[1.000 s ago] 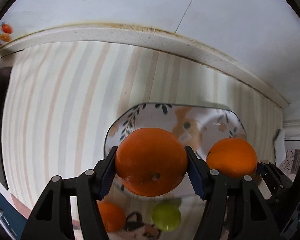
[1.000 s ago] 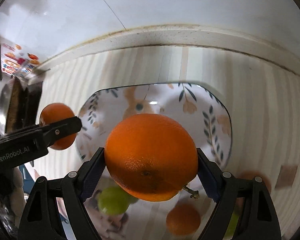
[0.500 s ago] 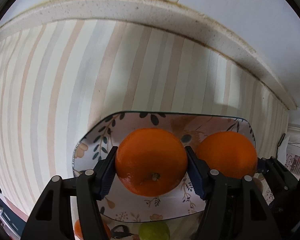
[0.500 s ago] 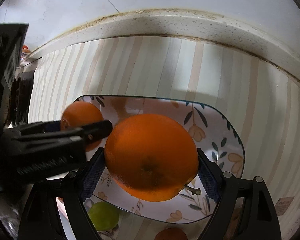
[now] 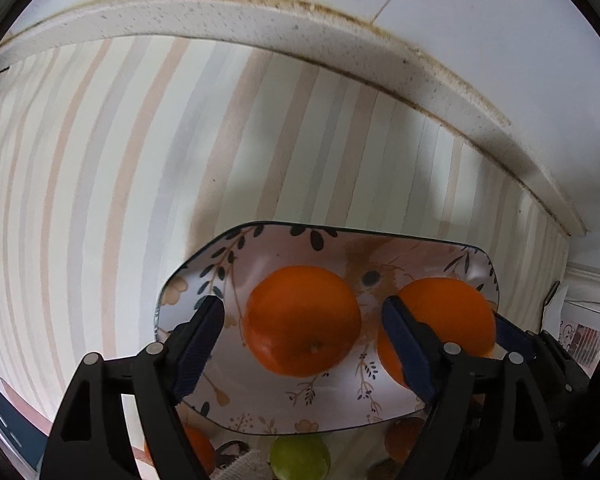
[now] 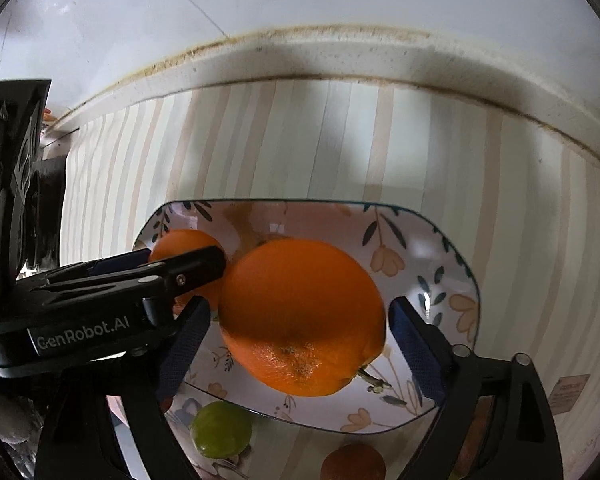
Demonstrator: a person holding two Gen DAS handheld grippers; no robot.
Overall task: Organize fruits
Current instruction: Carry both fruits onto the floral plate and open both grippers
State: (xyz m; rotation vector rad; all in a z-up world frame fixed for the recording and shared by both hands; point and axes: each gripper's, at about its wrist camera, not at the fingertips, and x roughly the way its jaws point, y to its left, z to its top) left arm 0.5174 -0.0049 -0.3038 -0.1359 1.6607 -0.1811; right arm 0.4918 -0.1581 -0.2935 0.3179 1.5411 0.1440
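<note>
A flower-patterned plate (image 5: 380, 236) lies on the striped cloth. One orange (image 5: 302, 320) sits on it between the fingers of my left gripper (image 5: 303, 308). The jaws are opening, and a gap shows on each side of the fruit. A second, larger orange (image 6: 302, 316) sits on the plate (image 6: 456, 264) between the fingers of my right gripper (image 6: 300, 308). Its jaws are also opening, with narrow gaps at both pads. In the right wrist view my left gripper (image 6: 184, 258) reaches in from the left around its orange (image 6: 184, 240). In the left wrist view the larger orange (image 5: 448, 316) is partly hidden behind my finger.
A green lime (image 6: 220, 428) and another orange (image 6: 354, 462) lie on the cloth just in front of the plate. The striped cloth (image 5: 120, 200) stretches back to a stained white ledge (image 5: 260, 20) and the wall. Dark objects crowd the left edge (image 6: 16, 184).
Both grippers came down to the plate, and their jaws spread off the oranges. The fruits, gripped before, now rest loose on the plate.
</note>
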